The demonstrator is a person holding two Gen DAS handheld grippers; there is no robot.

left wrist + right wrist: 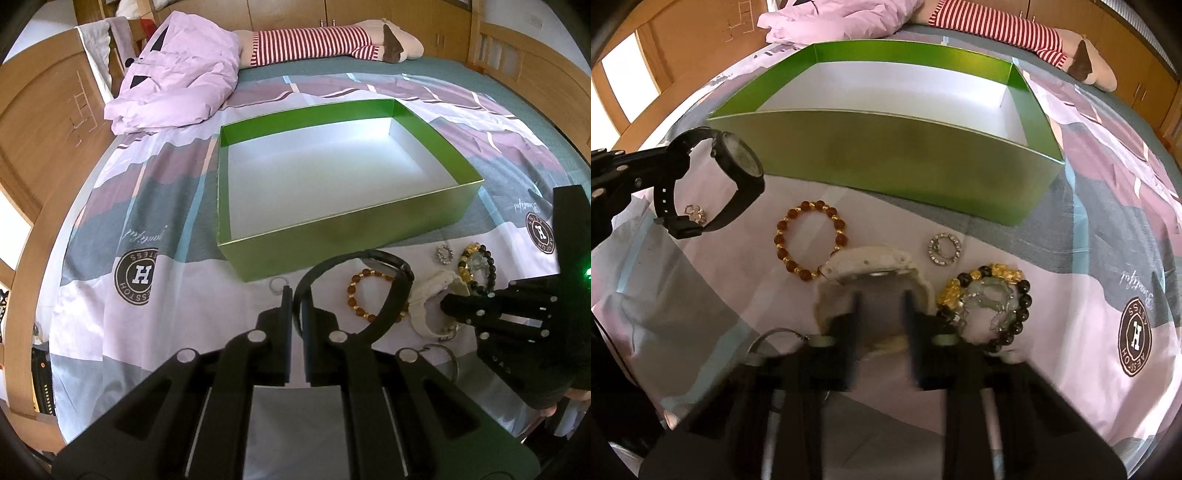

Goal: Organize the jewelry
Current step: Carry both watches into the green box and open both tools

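My left gripper (pixel 295 295) is shut on the strap of a black watch (pixel 384 273) and holds it above the bedspread; the watch also shows in the right wrist view (pixel 738 173). My right gripper (pixel 881 299) is open, its fingers on either side of a cream watch (pixel 871 267), which also shows in the left wrist view (pixel 436 291). An open green box (pixel 332 177) with a white floor stands just beyond the jewelry. An amber bead bracelet (pixel 809 240), a small crystal ring (pixel 944 249) and a black and gold bead bracelet (pixel 993 306) lie on the bedspread.
A small silver ring (pixel 276 285) lies near the box's front corner. A metal hoop (pixel 768 341) lies by my right gripper. A crumpled lilac jacket (pixel 177 74) and a striped plush toy (pixel 325 42) lie at the far side of the bed.
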